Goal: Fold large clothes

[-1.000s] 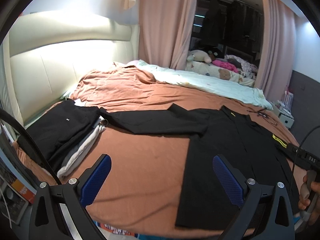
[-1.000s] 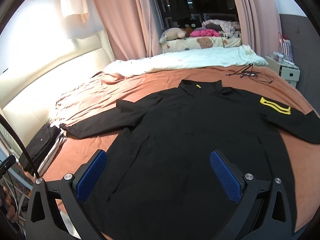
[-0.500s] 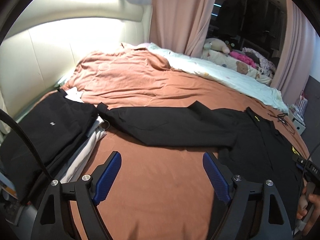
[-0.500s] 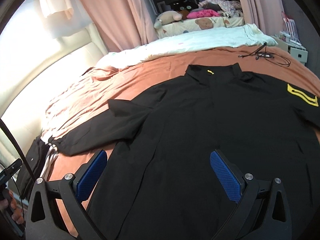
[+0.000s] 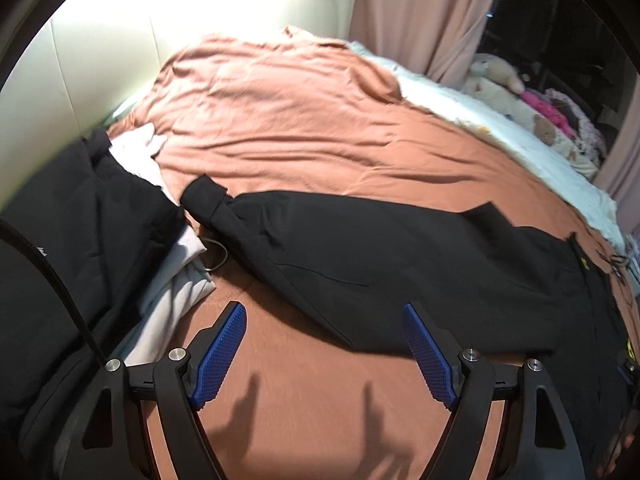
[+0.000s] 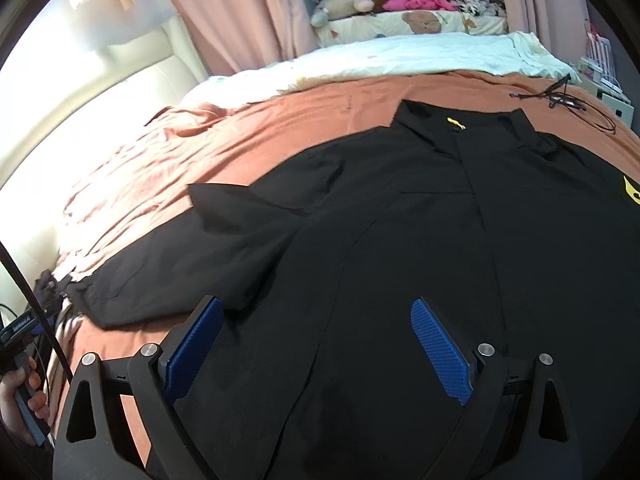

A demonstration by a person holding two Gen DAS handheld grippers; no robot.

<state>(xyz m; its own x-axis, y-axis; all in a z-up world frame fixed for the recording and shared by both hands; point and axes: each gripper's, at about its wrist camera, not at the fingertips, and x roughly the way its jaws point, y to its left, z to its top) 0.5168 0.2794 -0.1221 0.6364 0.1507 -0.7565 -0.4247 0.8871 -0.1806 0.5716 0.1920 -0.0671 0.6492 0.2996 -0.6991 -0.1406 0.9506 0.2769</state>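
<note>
On the bed (image 5: 304, 128), over its rust-orange sheet, a black jacket (image 6: 420, 240) lies spread flat with its front up, collar toward the far side and a small yellow tag (image 6: 456, 123) at the neck. A yellow emblem (image 6: 631, 190) shows on the shoulder at the right edge of the right wrist view. One sleeve (image 5: 360, 248) stretches straight out to the side, its cuff (image 5: 206, 196) folded and reaching a pile of folded clothes (image 5: 80, 240) near the headboard (image 5: 80, 48); the pile has a black garment on top and white ones beneath. The left gripper (image 5: 324, 354) hangs just above the sheet beside the sleeve's lower edge, its blue pads spread wide and holding nothing. The right gripper (image 6: 316, 352) hovers over the jacket's lower body, its pads likewise wide apart and empty. A pale quilt (image 6: 400, 60) lies along the far side of the bed, with stuffed toys (image 6: 344, 6) behind it and pink curtains (image 6: 240, 12) beyond. A black cable (image 6: 560, 96) rests on the sheet past the collar.
</note>
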